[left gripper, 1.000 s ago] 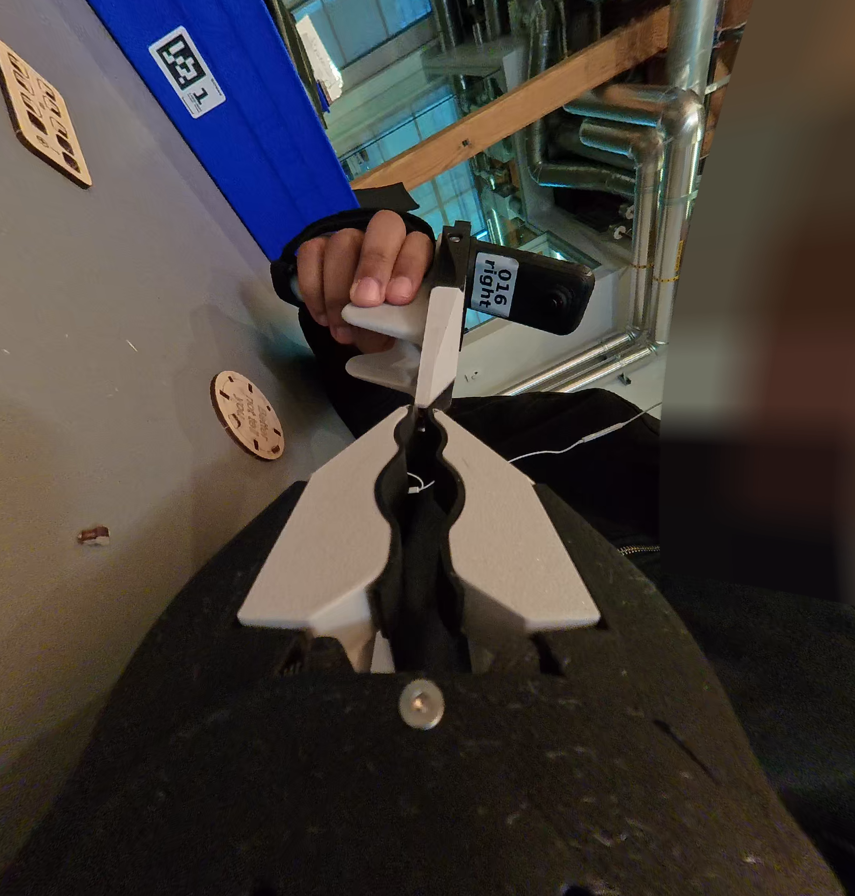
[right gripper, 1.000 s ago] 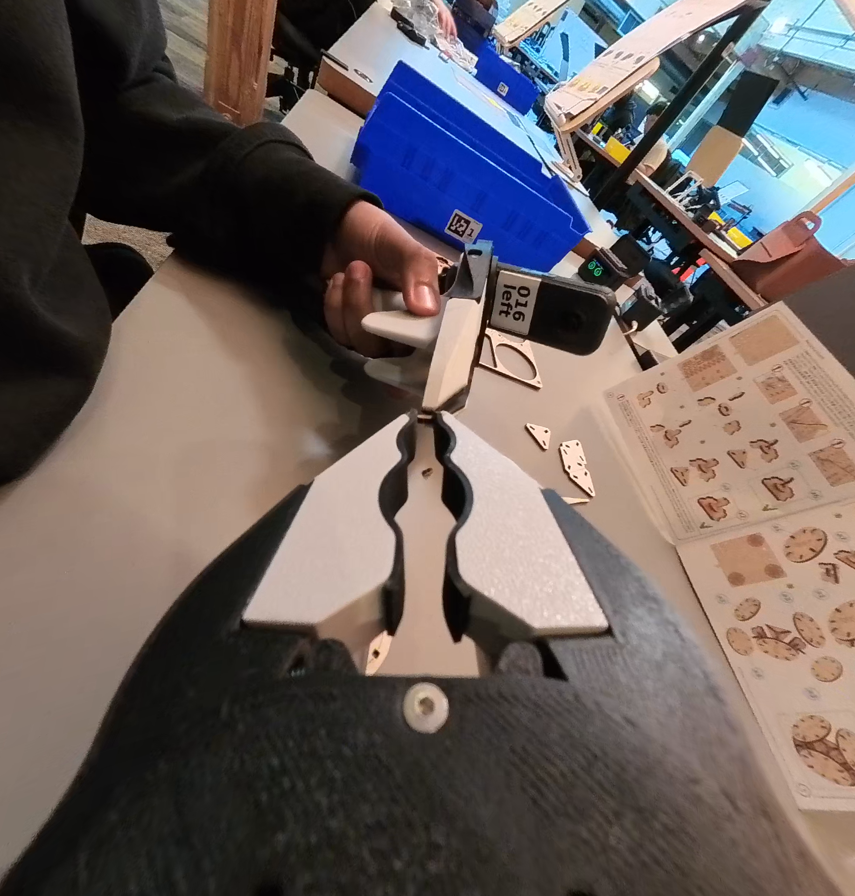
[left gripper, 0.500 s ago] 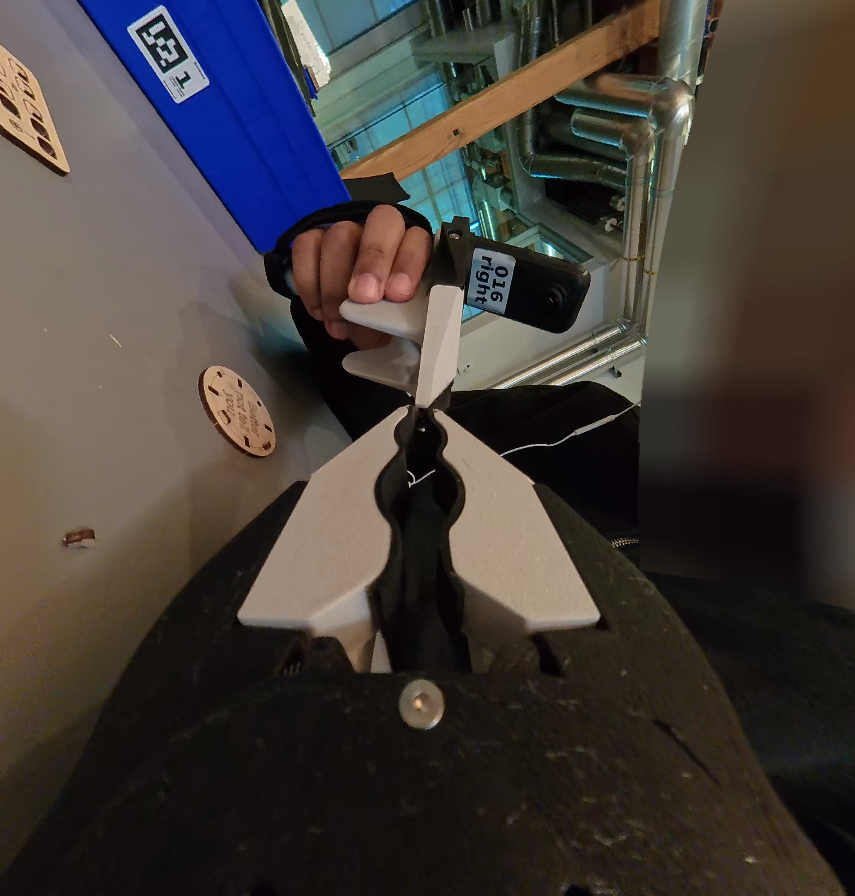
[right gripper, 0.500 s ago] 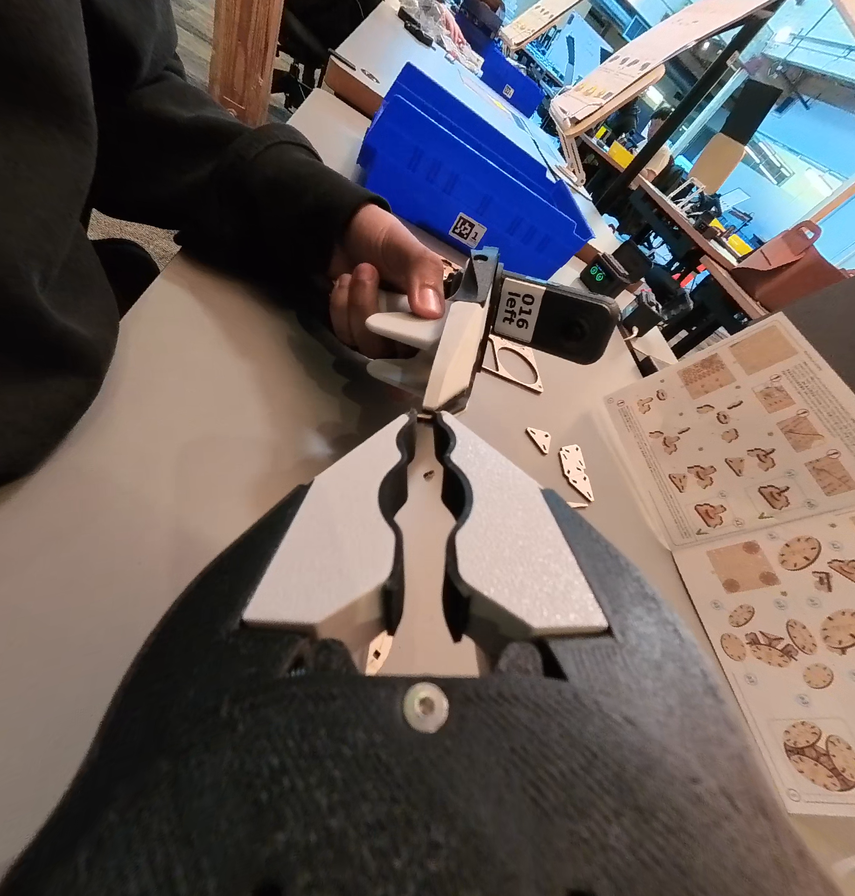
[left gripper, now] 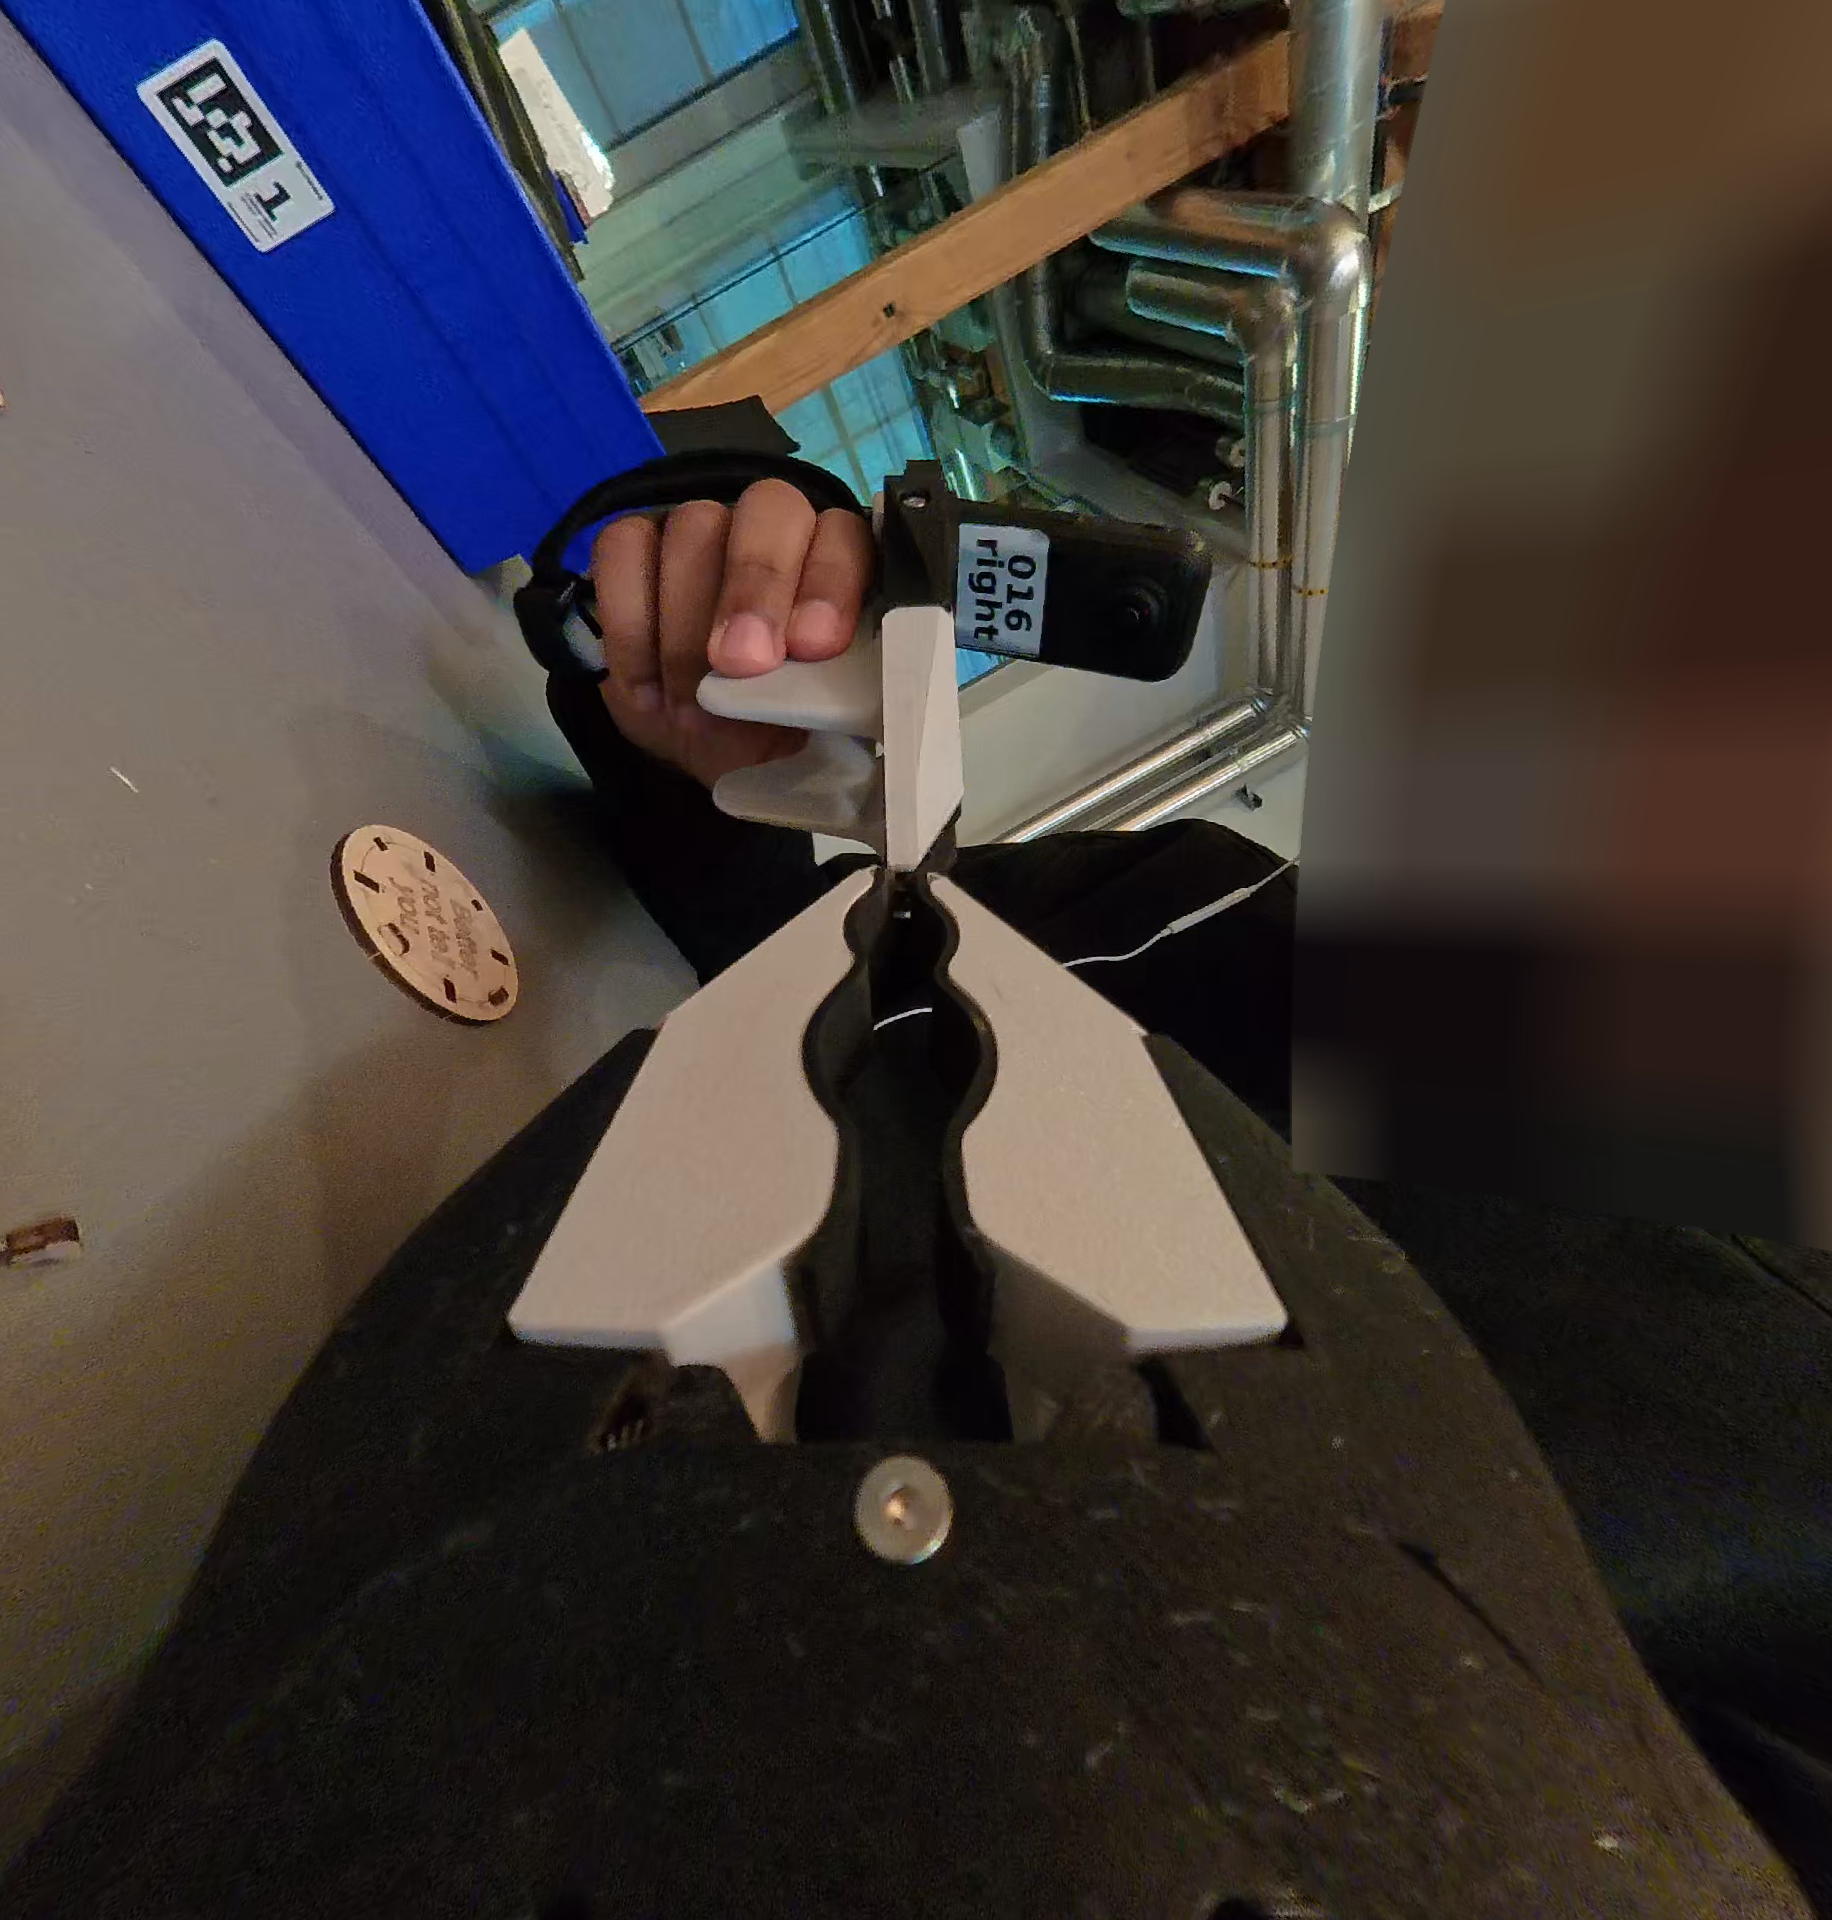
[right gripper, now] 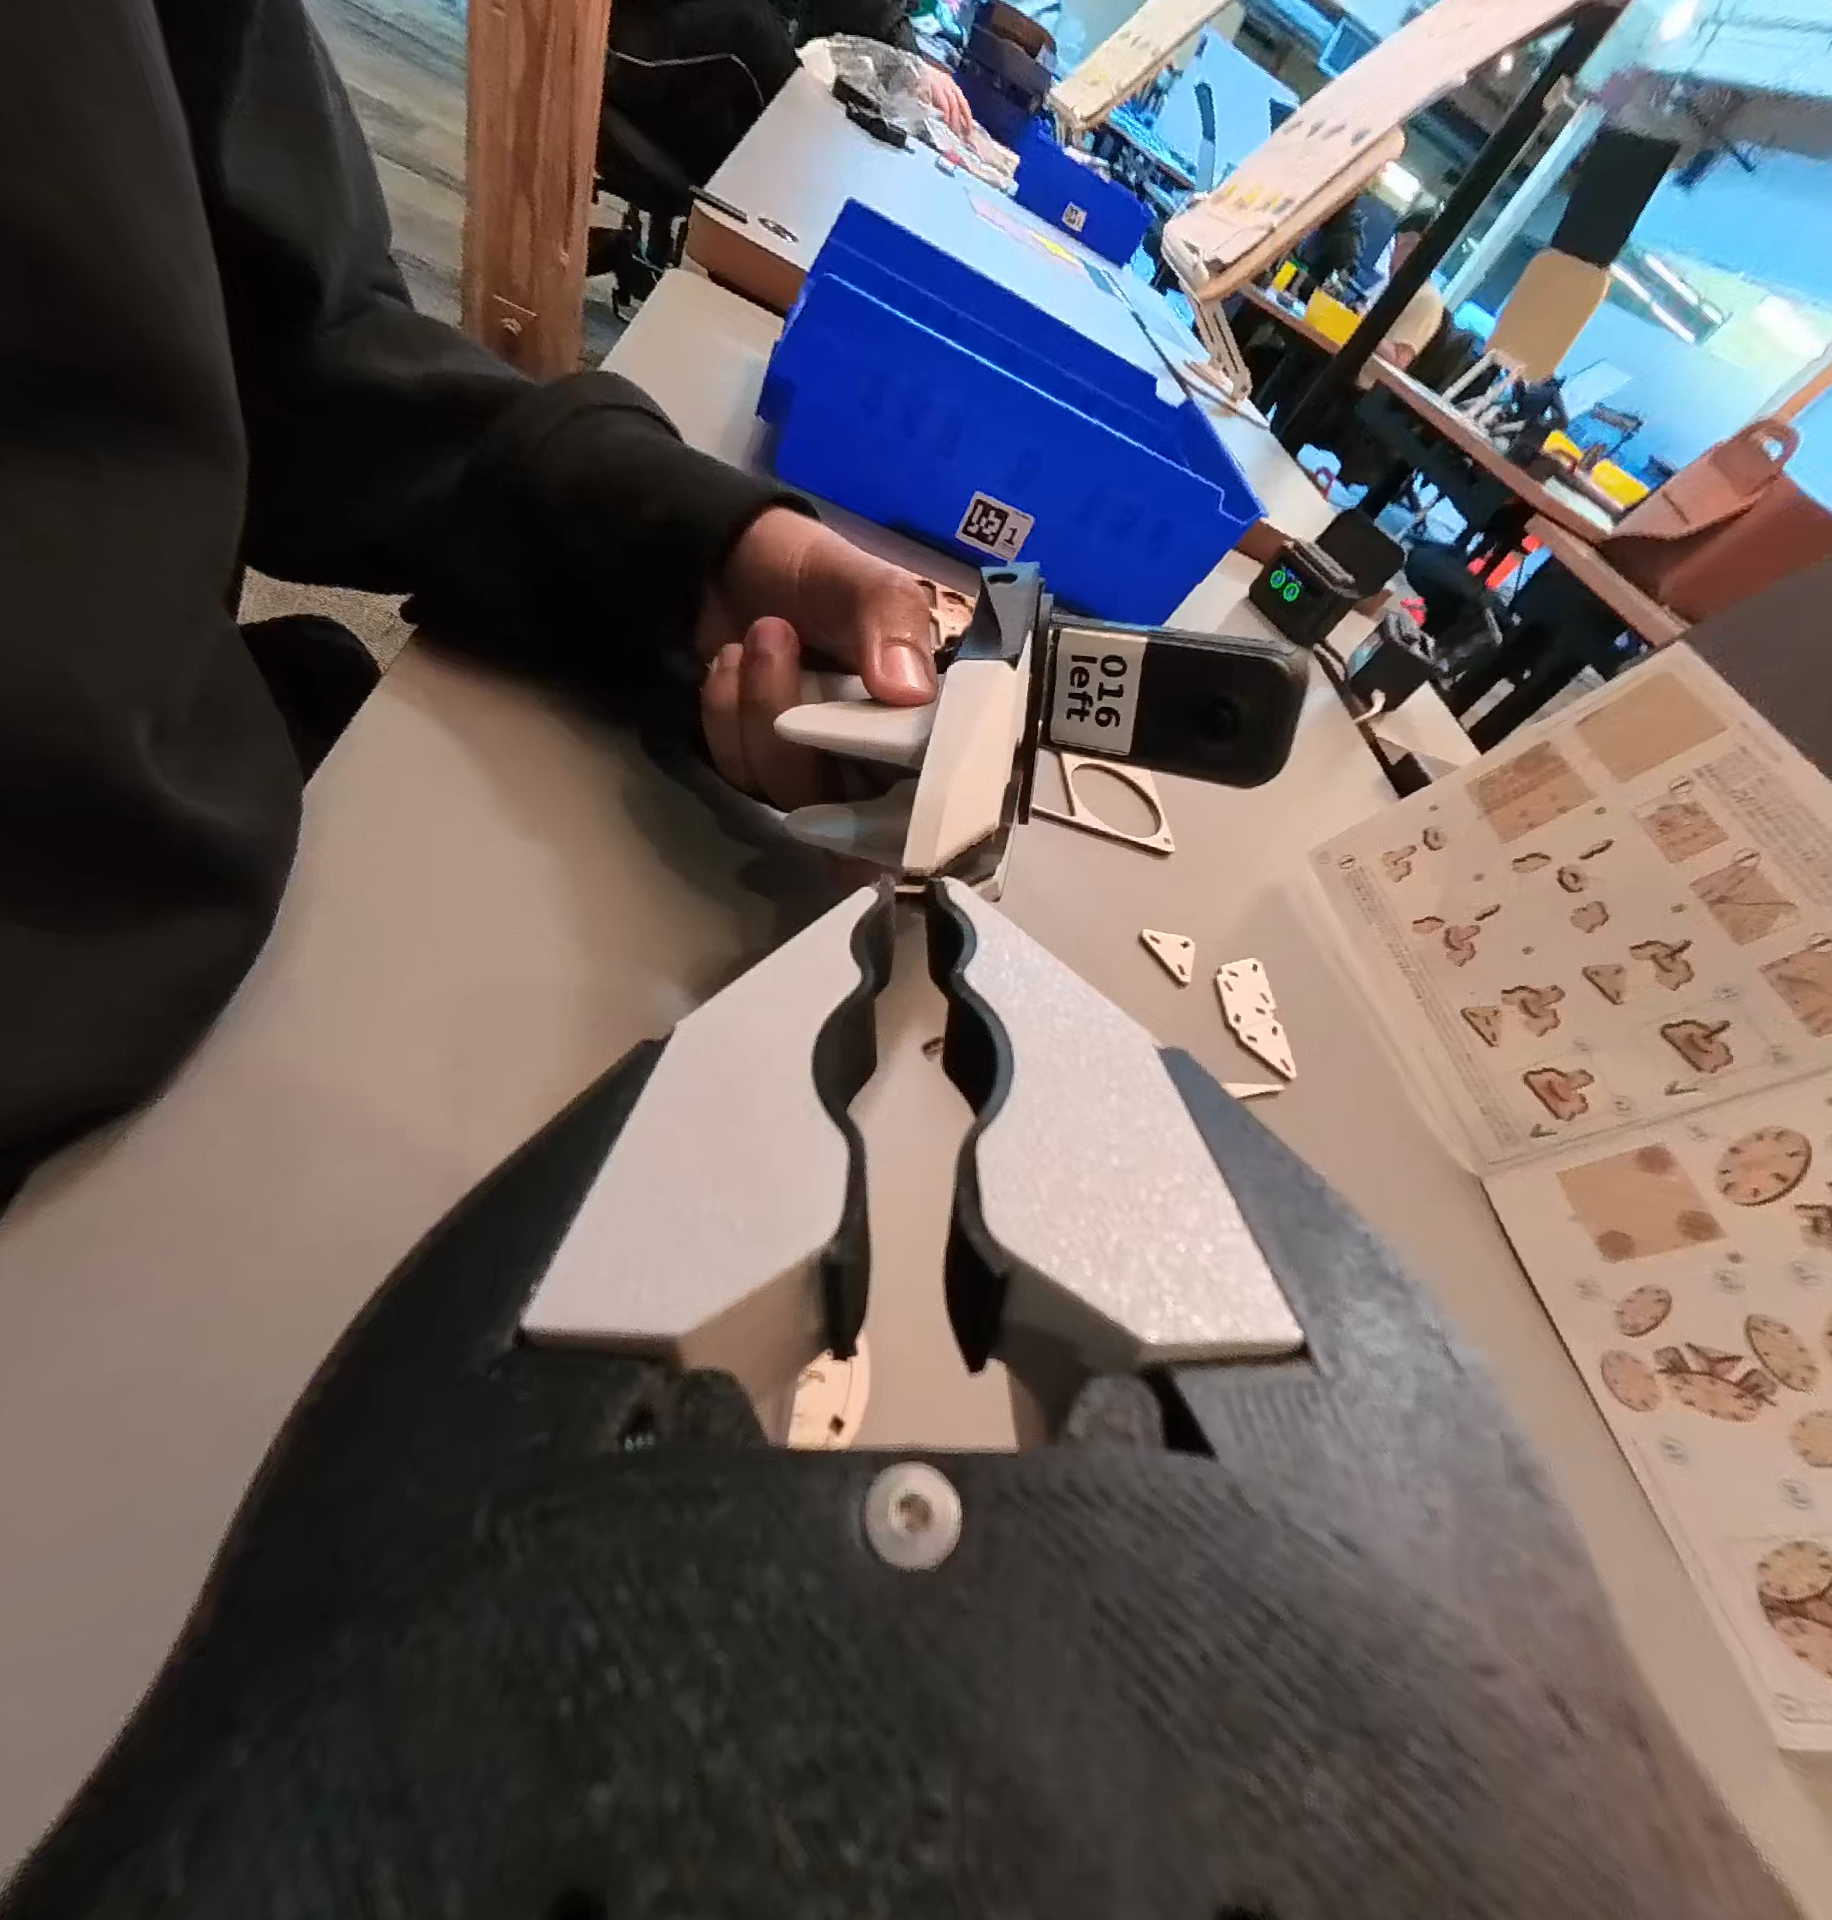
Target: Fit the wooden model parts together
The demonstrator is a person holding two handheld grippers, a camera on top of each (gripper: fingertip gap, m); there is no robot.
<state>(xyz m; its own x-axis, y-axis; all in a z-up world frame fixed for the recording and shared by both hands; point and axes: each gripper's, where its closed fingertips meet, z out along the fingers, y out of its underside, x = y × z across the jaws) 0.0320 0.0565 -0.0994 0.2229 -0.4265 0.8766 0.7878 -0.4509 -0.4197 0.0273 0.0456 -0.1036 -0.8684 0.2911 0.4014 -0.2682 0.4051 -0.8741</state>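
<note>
My two grippers meet tip to tip above the grey table (right gripper: 476,935). In the right wrist view my right gripper (right gripper: 910,888) is shut on a small thin wooden piece (right gripper: 907,884), pinched at the very tips. My left gripper (right gripper: 933,868) comes in from above, held by a hand in a black sleeve, with its closed tips against that piece. In the left wrist view my left gripper (left gripper: 901,881) is shut, and the right gripper (left gripper: 910,852) points down onto its tips. A tiny pale bit (left gripper: 899,914) shows just behind the left tips.
A blue bin (right gripper: 995,447) stands at the back of the table. Printed instruction sheets (right gripper: 1618,987) lie on the right. Loose wooden parts lie nearby: two small plates (right gripper: 1255,1013), a frame with an oval cutout (right gripper: 1109,805) and a round disc (left gripper: 424,923). The tips of both grippers are at nearly the same place.
Both grippers stay tip to tip with the small piece between them. The pair has drifted only slightly over the table; no grasp has opened or shut.
</note>
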